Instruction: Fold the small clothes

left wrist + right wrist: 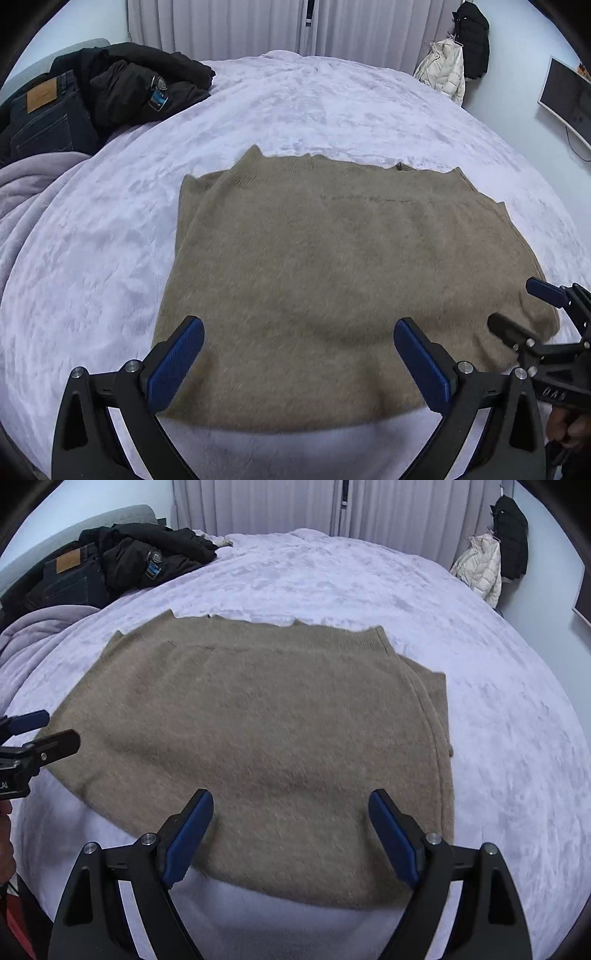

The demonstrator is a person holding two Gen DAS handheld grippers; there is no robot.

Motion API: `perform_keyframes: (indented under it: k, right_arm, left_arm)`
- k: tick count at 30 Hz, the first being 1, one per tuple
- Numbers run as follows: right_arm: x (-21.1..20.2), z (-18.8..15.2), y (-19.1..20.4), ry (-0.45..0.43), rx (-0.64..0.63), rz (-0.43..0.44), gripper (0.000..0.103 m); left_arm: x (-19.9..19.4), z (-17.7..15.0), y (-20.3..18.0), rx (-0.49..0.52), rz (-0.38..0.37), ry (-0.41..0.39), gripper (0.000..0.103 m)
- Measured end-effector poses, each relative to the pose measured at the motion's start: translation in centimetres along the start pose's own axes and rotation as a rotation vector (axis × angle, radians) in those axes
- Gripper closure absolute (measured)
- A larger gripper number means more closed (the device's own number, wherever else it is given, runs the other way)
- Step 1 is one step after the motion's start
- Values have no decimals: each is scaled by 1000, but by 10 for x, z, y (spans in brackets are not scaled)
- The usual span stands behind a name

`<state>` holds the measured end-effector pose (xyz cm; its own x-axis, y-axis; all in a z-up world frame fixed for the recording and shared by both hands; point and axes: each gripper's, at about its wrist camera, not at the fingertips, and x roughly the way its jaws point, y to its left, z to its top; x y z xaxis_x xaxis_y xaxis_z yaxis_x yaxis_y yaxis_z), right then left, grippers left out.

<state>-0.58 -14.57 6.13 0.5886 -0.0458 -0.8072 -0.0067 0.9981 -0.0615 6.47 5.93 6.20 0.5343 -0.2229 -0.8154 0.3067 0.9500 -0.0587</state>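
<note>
Now both grippers, left [299, 332] and right [291, 805], hover wide-jawed over the sweater [332, 277].

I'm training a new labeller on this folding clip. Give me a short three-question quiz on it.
1. True or false: the left gripper is shut on the sweater.
2. What lies at the bed's far left corner? A) towels B) dark clothes C) pillows
3. Fill in: the right gripper has its jaws ____.

Key: 1 false, its jaws stand open, holding nothing; 2 B; 3 open.
</note>
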Motion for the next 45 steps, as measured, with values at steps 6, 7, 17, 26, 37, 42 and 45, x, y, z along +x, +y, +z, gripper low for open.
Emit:
perform_keyframes:
  k: [6,7,17,26,37,42,45]
  right_arm:
    - [41,14,11,61,-45,-45,13]
    - [40,12,7,56,-41,-41,13]
    - [23,1,-34,58,19,-62,13]
    - [29,40,1,-8,-93,-39,13]
    - [39,31,-60,32,34,-30,13]
    - [23,35,-50,-12,28,-45,13]
    - [20,41,-37,-33,4,-32,13]
  left_arm:
    - [52,3,-27,89,100,99,0]
    - [54,0,-24,85,92,101,0]
    - [40,-8,-7,87,100,102,0]
    - [55,19,-22,66,83,84,0]
    - [41,26,82,-148,-11,89,0]
    - [65,31,131,-292,-201,161,0]
    - [81,36,123,-264,-250,181,0]
